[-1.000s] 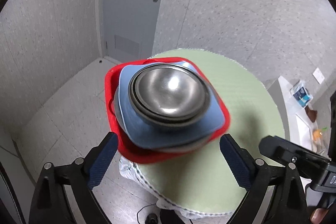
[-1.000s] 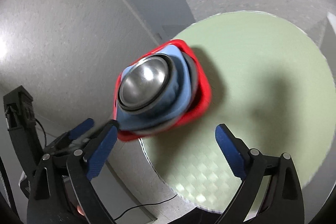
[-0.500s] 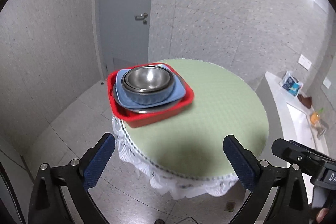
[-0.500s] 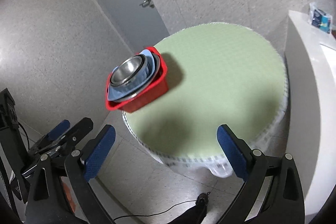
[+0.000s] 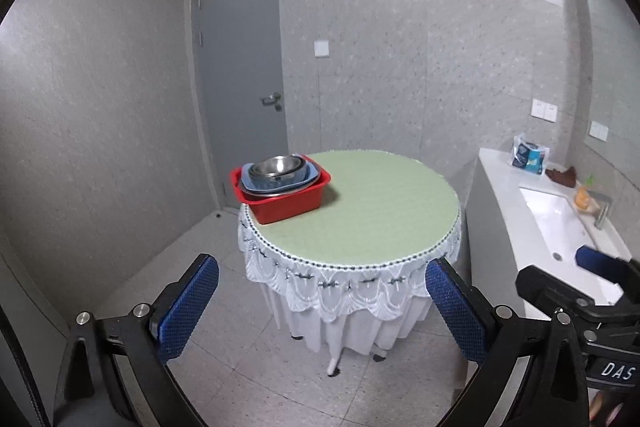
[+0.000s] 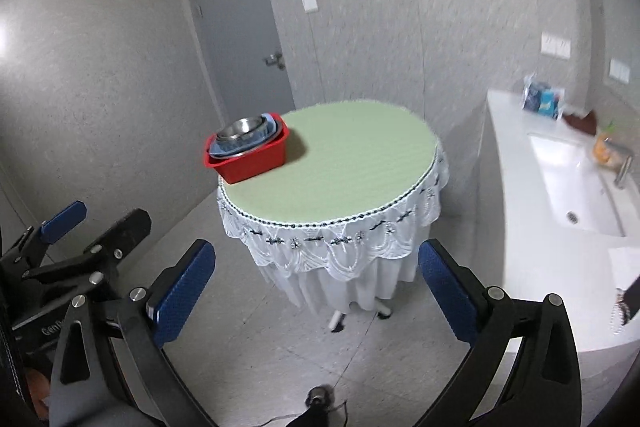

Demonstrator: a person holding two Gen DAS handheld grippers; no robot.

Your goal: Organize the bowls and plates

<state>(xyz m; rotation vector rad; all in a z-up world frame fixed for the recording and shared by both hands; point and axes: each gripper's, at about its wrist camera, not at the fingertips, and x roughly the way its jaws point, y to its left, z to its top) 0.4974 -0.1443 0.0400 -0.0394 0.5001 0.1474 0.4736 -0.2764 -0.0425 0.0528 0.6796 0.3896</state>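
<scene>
Both grippers have backed way off since a second ago, so the whole round counter [image 5: 360,211] shows now. Left gripper [image 5: 322,307] and right gripper [image 6: 316,291] hover low over the floor, jaws wide open, empty. Steel bowls [image 5: 278,166] sit stacked on a blue plate [image 5: 310,175] inside the red plastic tub [image 5: 288,205] at the counter's left edge.

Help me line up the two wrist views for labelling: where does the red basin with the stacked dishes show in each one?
Left wrist: the red basin sits left of centre, at the left edge of the round green table.
Right wrist: the red basin sits upper left of centre, on the same table edge.
Shared landmark: the grey door behind the basin.
</scene>
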